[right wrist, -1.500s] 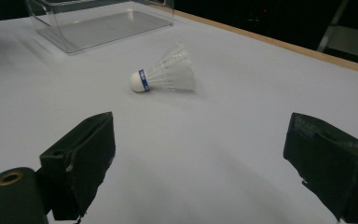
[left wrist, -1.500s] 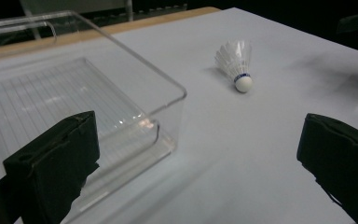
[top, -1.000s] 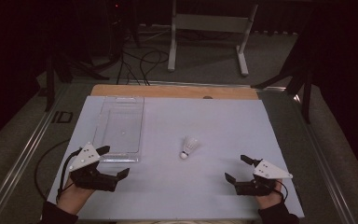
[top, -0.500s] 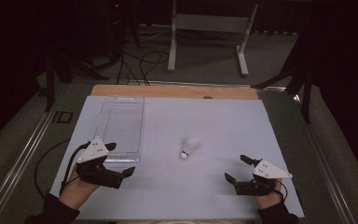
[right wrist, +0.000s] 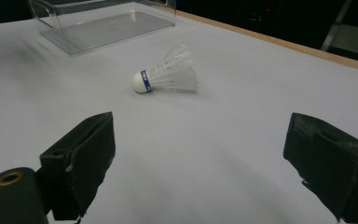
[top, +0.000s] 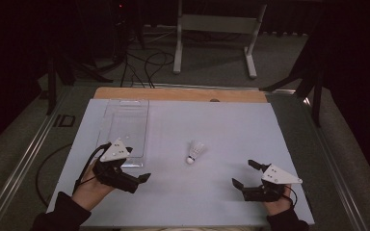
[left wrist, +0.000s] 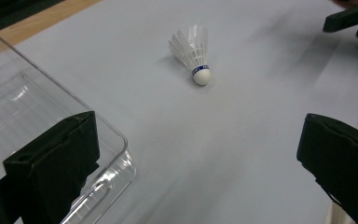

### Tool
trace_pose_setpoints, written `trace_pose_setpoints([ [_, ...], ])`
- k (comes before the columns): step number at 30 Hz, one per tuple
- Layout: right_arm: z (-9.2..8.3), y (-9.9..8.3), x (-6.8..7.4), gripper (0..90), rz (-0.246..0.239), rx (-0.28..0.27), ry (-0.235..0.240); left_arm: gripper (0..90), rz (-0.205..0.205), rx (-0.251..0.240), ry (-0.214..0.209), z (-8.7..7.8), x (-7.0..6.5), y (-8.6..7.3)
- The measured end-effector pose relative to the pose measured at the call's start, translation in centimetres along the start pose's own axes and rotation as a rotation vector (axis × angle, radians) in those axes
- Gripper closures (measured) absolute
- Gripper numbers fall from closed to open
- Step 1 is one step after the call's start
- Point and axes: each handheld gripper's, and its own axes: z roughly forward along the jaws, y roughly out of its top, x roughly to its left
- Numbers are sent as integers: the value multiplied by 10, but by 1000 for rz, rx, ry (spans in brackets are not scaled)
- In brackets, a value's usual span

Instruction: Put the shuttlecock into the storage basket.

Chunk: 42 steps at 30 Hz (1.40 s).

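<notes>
So the left gripper (top: 134, 179) is sliding right and in toward the middle since a second ago, jaws now pointing at the shuttlecock (top: 195, 151), while the right gripper (top: 241, 174) is sitting put at the near right. My guess is the left one is lining up for the grab.

The shuttlecock is lying on its side mid-bench, cork end toward the near side, well apart from both grippers and a bit right of the clear plastic box (top: 125, 126), which is sitting at the far left of the white bench (top: 231, 120). Both grippers are spread wide, holding nothing.

In the left gripper view the box corner is overlapping the left jaw, so I can't tell if it's touching. Box walls are hard to make out from above, and the room past the bench is just dark.
</notes>
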Motion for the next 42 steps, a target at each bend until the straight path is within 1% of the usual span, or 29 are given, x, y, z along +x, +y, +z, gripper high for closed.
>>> trace_pose_setpoints([
  [1, 0, 0, 0, 93, 1, -1, 2, 0, 1, 0, -1, 2, -1, 1],
  [3, 0, 0, 0, 93, -1, -3, 0, 0, -4, 23, -24, 6, -1, 4],
  [7, 0, 0, 0, 93, -1, -1, 3, 0, -3, 63, -37, 15, -2, 8],
  [10, 0, 0, 0, 93, -3, 0, 4, 0, 10, 100, -41, 23, -4, 11],
  [12, 0, 1, 1, 93, 0, -2, 3, 0, 9, 118, -52, 27, -5, 13],
  [17, -1, 1, 1, 93, 3, -4, -1, 0, 12, 138, -72, 36, -7, 18],
  [19, 0, 0, 0, 93, 0, -3, 0, 0, 13, 157, -79, 40, -9, 20],
  [20, 0, 0, 0, 93, -3, -2, 1, 0, 13, 163, -78, 42, -9, 22],
  [21, 0, 0, 0, 93, -4, -1, 2, 0, 18, 168, -69, 43, -10, 23],
  [22, 0, 0, 0, 93, -4, -1, 2, 0, 27, 177, -71, 45, -11, 24],
  [24, 0, 1, 0, 93, 0, -4, 3, 0, 33, 192, -76, 47, -12, 26],
  [30, 0, 1, 1, 93, 2, -4, 4, 0, 31, 224, -90, 58, -14, 28],
  [33, 0, 1, 1, 93, 2, -2, 5, 0, 34, 245, -93, 64, -16, 30],
  [34, 0, 1, 1, 93, 2, -2, 5, 0, 34, 245, -93, 64, -16, 30],
  [35, 0, 1, 1, 93, 2, -1, 5, 0, 34, 248, -89, 68, -18, 31],
  [36, -1, 1, 1, 93, 3, -3, 5, 0, 34, 251, -96, 70, -18, 32],
  [38, -1, 1, 1, 93, 5, -2, 2, 0, 17, 254, -100, 74, -19, 33],
  [40, -1, 1, 1, 93, 6, -3, 5, 0, 14, 261, -91, 78, -20, 34],
  [42, -1, 1, 1, 93, 2, -2, 8, 0, 9, 274, -94, 83, -21, 35],
])
